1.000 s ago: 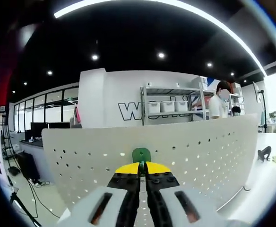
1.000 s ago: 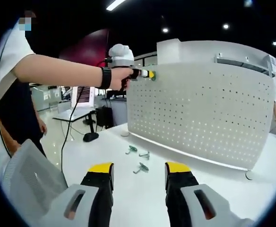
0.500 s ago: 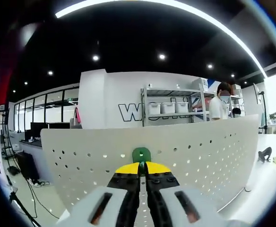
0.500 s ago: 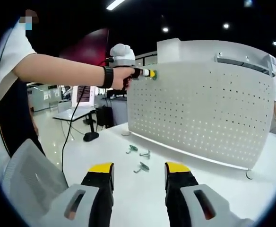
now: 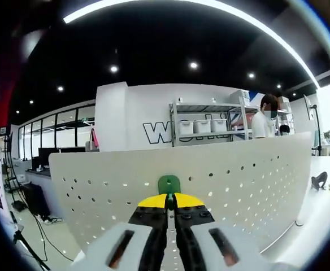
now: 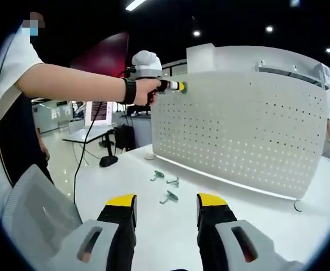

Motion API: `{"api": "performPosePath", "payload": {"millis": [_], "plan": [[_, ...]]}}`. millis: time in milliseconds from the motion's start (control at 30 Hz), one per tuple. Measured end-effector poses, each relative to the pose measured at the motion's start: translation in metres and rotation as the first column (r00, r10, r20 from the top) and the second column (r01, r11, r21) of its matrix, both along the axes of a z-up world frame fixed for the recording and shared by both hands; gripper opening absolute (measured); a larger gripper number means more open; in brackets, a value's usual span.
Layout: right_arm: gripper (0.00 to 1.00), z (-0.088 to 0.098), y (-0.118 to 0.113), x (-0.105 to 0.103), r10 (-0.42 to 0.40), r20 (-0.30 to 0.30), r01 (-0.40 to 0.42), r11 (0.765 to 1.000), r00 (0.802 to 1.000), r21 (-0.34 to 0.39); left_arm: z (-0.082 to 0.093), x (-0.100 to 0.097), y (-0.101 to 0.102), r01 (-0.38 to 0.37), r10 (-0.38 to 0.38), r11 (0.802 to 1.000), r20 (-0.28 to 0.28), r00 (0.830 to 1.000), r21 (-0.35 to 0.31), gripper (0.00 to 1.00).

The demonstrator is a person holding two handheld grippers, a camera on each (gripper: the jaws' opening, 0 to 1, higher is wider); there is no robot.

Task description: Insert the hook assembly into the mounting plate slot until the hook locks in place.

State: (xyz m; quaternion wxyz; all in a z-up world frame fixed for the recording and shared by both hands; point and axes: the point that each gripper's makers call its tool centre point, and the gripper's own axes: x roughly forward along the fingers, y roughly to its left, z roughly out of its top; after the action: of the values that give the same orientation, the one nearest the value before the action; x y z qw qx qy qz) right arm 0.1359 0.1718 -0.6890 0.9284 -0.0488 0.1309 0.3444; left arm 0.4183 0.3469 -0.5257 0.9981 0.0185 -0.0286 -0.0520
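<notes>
Left gripper (image 5: 166,199): jaws closed on the green hook (image 5: 169,184), centre of the left gripper view, at the top edge of the pegboard (image 5: 238,180).
Right gripper (image 6: 166,203): jaws apart, gripping nothing, at the bottom of the right gripper view above the white table (image 6: 255,203).
Spare hooks (image 6: 166,186): three lying on the table, centre of the right gripper view, near the pegboard's foot.
Left gripper from outside (image 6: 173,86): upper middle of the right gripper view, at the pegboard's top left corner.

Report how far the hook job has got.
Done: the left gripper is shut on a green hook and has it at the top edge of the white perforated mounting plate. In hand: seating it. Left: locking, not confirmable; three spare hooks lie on the white table; right gripper open.
</notes>
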Motion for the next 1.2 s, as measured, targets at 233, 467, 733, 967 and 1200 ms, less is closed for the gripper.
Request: {"api": "performPosePath", "payload": {"millis": [233,467,733,967,1200], "plan": [[0.42,-0.0009,0.0001,-0.0008,0.0,-0.004,0.0,1.0,1.0,0.002,0.0009,0.0002,-0.0015,-0.019,0.022,0.998,-0.044,0.999,0.054,0.03],[0.42,-0.0017,-0.0002,-0.0017,-0.005,-0.007,0.005,1.0,1.0,0.005,-0.0029,0.003,-0.0021,-0.031,0.037,0.996,-0.079,0.996,0.079,0.02],[0.41,-0.0039,0.0002,-0.002,-0.007,-0.012,0.007,1.0,1.0,0.008,-0.0019,0.003,0.0003,-0.033,0.038,0.997,-0.079,0.996,0.068,0.02],[0.41,-0.0031,0.0032,-0.0029,-0.001,-0.009,0.001,1.0,1.0,0.014,-0.0024,0.0019,-0.001,-0.033,0.044,0.99,-0.072,0.996,0.139,0.03],[0.41,-0.0011,0.0027,-0.0015,-0.002,-0.002,0.002,1.0,1.0,0.016,-0.0077,0.0005,-0.0024,-0.005,0.016,0.994,-0.091,0.996,0.112,0.04]]}}
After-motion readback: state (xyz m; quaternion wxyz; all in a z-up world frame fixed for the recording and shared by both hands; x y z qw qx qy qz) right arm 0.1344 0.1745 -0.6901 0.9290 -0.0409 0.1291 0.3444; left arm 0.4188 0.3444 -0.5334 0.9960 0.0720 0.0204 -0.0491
